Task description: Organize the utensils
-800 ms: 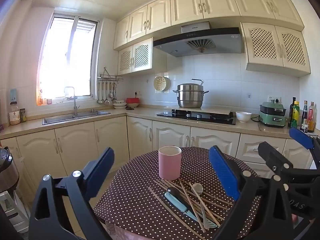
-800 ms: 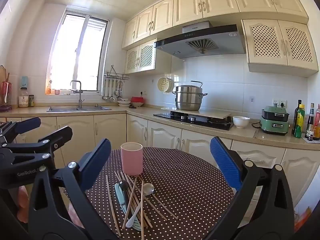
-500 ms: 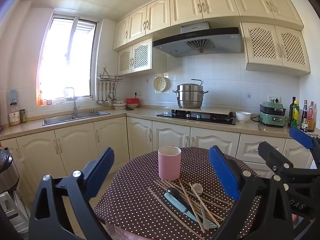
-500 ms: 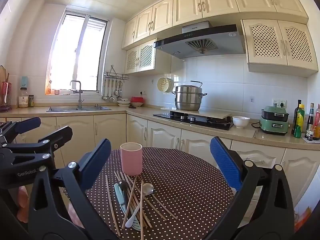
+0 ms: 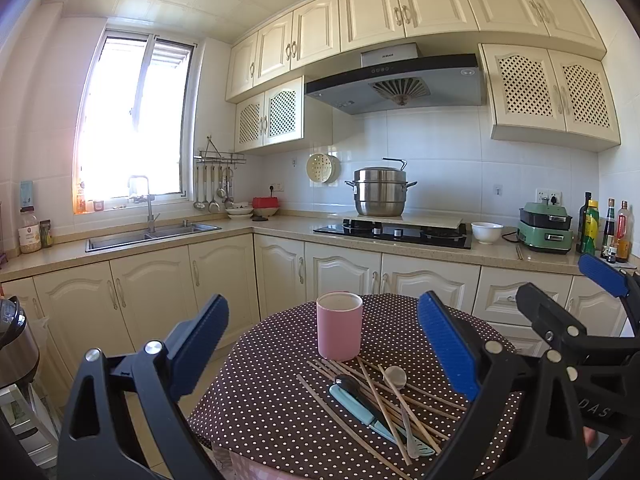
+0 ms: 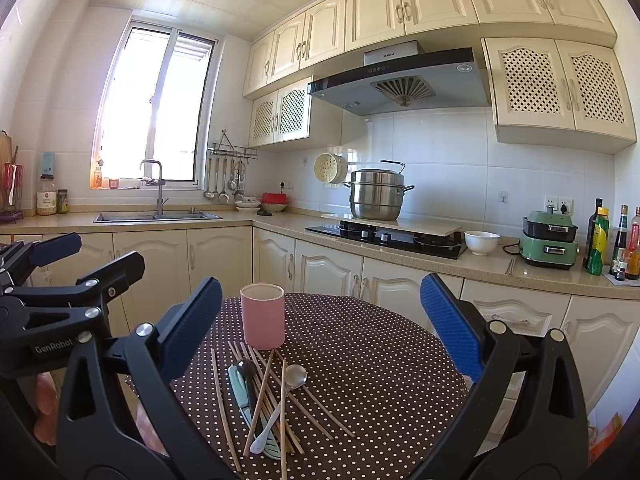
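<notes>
A pink cup [image 5: 339,326] stands upright on a round table with a brown polka-dot cloth [image 5: 264,404]; it also shows in the right wrist view [image 6: 263,322]. In front of it lies a loose pile of wooden chopsticks [image 5: 380,396], a white spoon [image 5: 396,378], a dark spoon [image 5: 346,382] and a light-blue-handled knife [image 5: 360,406]. The same pile shows in the right wrist view [image 6: 268,400]. My left gripper [image 5: 324,352] is open and empty above the near table edge. My right gripper [image 6: 320,332] is open and empty beside it.
Kitchen counters run behind the table, with a sink [image 5: 152,234] at left, a hob with a steel pot [image 5: 380,194], a white bowl [image 5: 486,232], a green appliance [image 5: 546,230] and bottles [image 5: 604,226] at right. A cooker [image 5: 14,344] stands left.
</notes>
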Motion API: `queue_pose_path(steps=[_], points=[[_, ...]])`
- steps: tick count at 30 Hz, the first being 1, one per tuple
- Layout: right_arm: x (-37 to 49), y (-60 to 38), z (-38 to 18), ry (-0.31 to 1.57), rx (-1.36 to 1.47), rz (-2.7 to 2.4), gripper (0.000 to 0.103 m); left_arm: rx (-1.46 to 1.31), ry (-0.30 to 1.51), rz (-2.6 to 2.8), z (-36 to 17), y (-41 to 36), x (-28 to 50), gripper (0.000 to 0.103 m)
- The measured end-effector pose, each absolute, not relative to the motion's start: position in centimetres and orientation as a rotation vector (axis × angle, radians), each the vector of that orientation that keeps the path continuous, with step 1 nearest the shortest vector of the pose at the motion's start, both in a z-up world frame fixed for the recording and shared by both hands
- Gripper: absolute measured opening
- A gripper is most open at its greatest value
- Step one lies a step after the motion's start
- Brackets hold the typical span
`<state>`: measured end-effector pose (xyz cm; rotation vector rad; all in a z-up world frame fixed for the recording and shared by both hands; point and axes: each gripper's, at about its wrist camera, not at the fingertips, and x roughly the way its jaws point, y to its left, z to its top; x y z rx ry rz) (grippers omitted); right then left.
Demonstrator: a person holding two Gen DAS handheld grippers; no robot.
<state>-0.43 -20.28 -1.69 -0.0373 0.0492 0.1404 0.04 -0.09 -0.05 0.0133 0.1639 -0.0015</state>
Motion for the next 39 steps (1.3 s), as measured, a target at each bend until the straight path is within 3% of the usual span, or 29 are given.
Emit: queue_pose_path(steps=[39], points=[[-0.67,-21.00,-1.81,0.053,-0.034,0.140,0.097,0.015,0.163,-0.001,-0.46,0.16,-0.07,0.094]])
